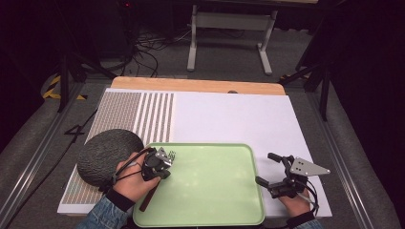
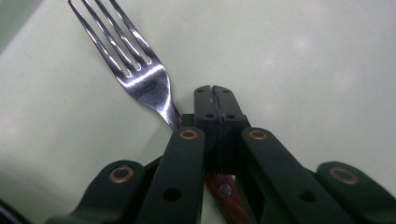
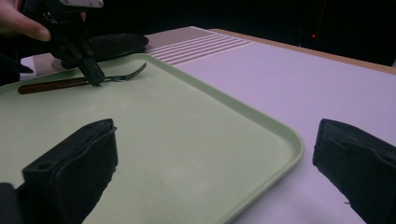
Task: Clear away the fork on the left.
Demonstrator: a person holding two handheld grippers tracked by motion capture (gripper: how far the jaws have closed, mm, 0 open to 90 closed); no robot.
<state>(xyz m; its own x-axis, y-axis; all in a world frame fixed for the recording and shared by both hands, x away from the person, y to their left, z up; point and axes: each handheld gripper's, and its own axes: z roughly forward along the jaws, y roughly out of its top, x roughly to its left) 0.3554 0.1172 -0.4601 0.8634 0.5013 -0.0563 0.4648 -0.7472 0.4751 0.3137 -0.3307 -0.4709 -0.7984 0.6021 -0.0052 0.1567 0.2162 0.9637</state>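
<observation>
The green tray [image 1: 210, 210] serves as the workspace, its near edge toward the person. At its left side the left gripper [image 2: 215, 105] pinches the fork [image 2: 140, 70] at the neck — jaws pressed together there, likely so tines and wooden handle balance just above the tray. Off the tray's right edge the right gripper [image 3: 215, 154] waits, jaws spread, empty. Left of the tray lies a dark round mat [image 1: 107, 155].

Tray middle: the green tray [image 1: 215, 191] is lying bare, leaving open passage.
Left edge: a dark round mat [image 1: 107, 155] is crowding the tray.
Far surface: the white sheet [image 1: 239, 119] is offering free room.
</observation>
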